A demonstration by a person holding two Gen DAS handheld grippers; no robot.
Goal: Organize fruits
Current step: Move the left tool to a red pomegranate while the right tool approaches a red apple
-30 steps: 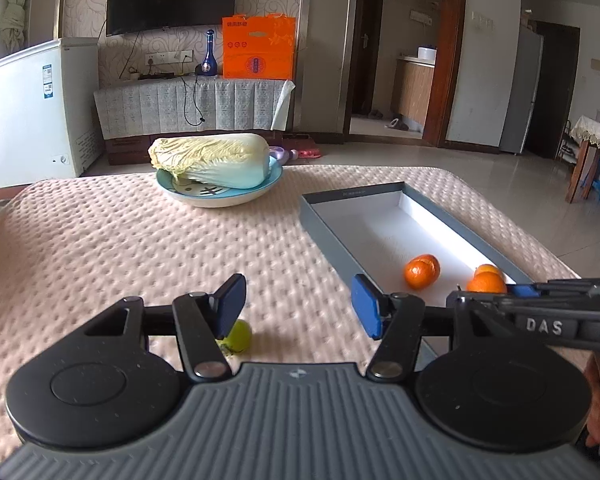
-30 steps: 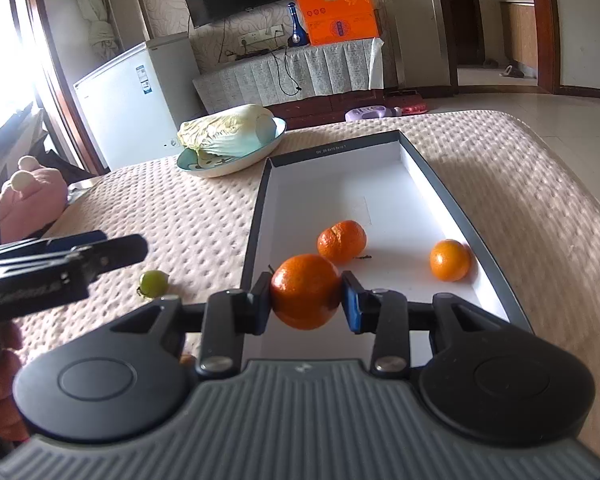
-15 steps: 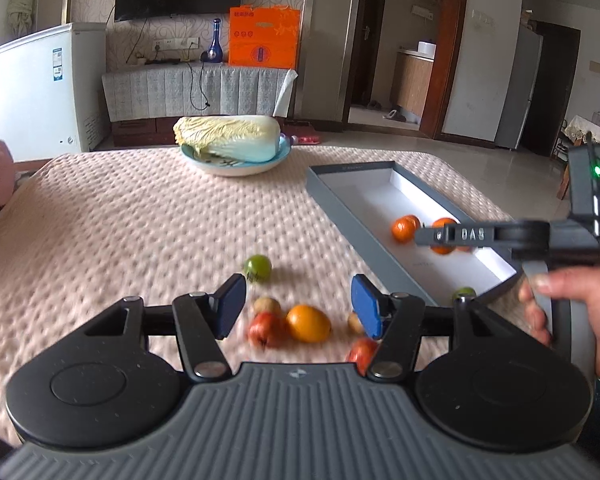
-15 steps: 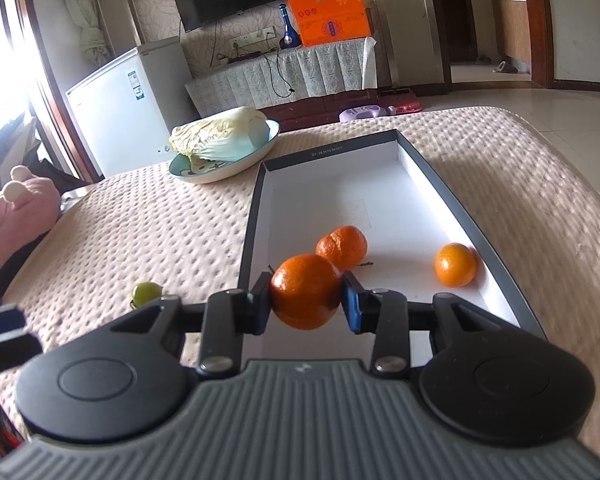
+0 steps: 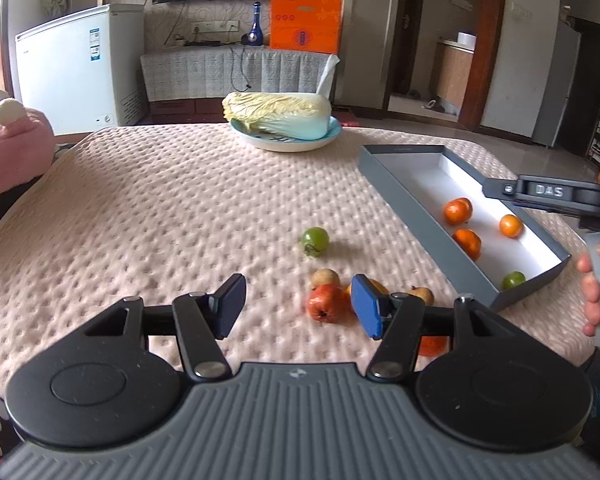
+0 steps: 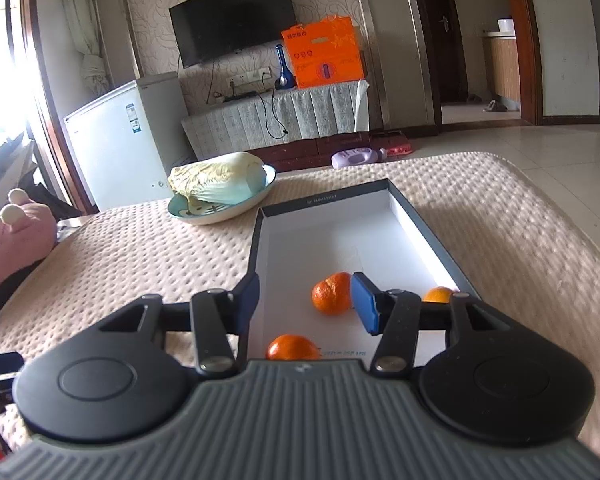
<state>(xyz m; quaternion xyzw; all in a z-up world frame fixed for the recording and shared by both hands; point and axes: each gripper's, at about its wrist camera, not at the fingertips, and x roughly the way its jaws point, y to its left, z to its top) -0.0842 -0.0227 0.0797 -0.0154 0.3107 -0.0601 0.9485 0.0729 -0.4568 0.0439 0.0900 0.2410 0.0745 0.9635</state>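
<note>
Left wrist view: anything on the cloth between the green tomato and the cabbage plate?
Nothing. In the left wrist view the cloth is bare between the green tomato and the cabbage plate.

Both wrist cams sit low over the desk [image 5: 148,208], facing the far wall; both share the box [image 6: 256,248] and cabbage [image 5: 278,114].

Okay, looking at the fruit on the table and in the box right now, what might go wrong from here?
1. The orange lies loose below the open right tool, whose jaws have just been opening; it may roll into the orange beside it.
2. The red fruit sits packed among others near the left tool; closing there may push neighbours away.
3. The green fruit lies alone on the bumpy cloth and could roll if nudged.
</note>
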